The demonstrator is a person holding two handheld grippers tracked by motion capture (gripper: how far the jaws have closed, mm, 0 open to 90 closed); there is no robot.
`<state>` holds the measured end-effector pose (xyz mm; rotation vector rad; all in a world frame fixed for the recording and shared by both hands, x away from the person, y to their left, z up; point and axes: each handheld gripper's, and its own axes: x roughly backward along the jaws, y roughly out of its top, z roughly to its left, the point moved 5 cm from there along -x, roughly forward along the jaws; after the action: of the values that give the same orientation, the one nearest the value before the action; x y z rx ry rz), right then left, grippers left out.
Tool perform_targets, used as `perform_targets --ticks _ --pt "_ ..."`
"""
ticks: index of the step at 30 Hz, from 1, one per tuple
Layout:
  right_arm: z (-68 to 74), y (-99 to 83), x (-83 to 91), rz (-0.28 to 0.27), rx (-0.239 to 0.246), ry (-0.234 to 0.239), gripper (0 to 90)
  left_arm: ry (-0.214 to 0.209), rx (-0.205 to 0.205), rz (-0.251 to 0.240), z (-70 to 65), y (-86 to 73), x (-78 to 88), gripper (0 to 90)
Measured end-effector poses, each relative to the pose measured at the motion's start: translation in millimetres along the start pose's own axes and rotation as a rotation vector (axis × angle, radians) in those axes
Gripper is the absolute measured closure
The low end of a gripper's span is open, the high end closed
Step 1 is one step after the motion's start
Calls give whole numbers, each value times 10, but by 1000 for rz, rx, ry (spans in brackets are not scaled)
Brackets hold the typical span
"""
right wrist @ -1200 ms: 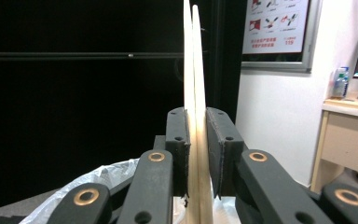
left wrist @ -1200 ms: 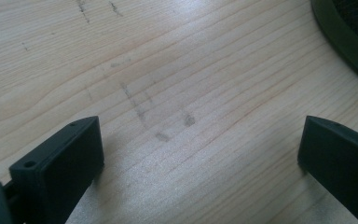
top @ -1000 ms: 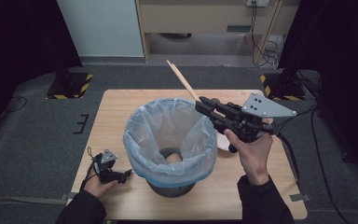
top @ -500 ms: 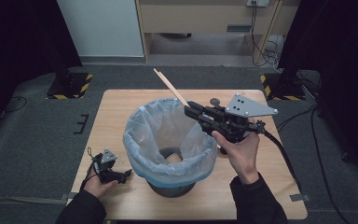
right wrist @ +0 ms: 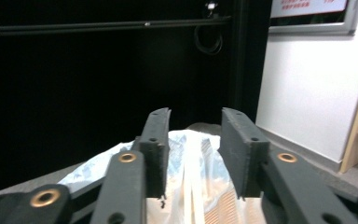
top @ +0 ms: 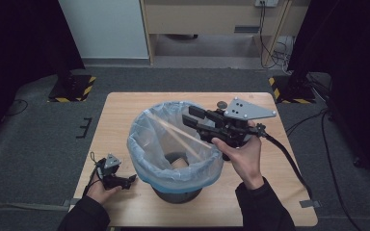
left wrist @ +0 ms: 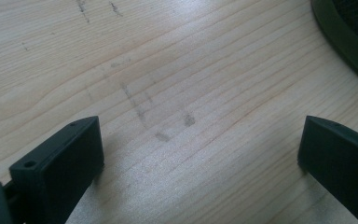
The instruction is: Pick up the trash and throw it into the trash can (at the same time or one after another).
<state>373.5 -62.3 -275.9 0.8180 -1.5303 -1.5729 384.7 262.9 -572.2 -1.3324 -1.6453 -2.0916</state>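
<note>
A lined waste bin (top: 176,159) stands at the middle of the table (top: 125,108), just left of the right gripper (top: 191,117), whose parted fingers (right wrist: 156,140) reach over its rim. Long wooden sticks (top: 178,136) slant inside the bin, below those fingers. The left gripper (top: 130,180) rests on the table, its fingers (left wrist: 58,161) wide apart, the bin's base just beyond them.

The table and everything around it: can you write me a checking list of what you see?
Surface: wooden table, faint marks on it.
Job's things: bin with a pale blue bag; sticks blurred inside it; a tan lump at the bottom.
Clutter: a small round thing behind the right gripper.
Grippers: left gripper low on the table, open; right gripper over the bin, open.
Cables: one trails from the right gripper; more by the back wall.
Surroundings: grey floor, striped stand bases, a wooden cabinet.
</note>
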Motion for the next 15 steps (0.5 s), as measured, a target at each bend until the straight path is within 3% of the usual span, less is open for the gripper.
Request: perform_targets --ticks 9,15 --pt "-107 157 191 -51 13 -68 499 0 0 0 0 0 0 0" --pt "-232 237 362 -53 60 -164 407 1 0 -1 0 0 0 0"
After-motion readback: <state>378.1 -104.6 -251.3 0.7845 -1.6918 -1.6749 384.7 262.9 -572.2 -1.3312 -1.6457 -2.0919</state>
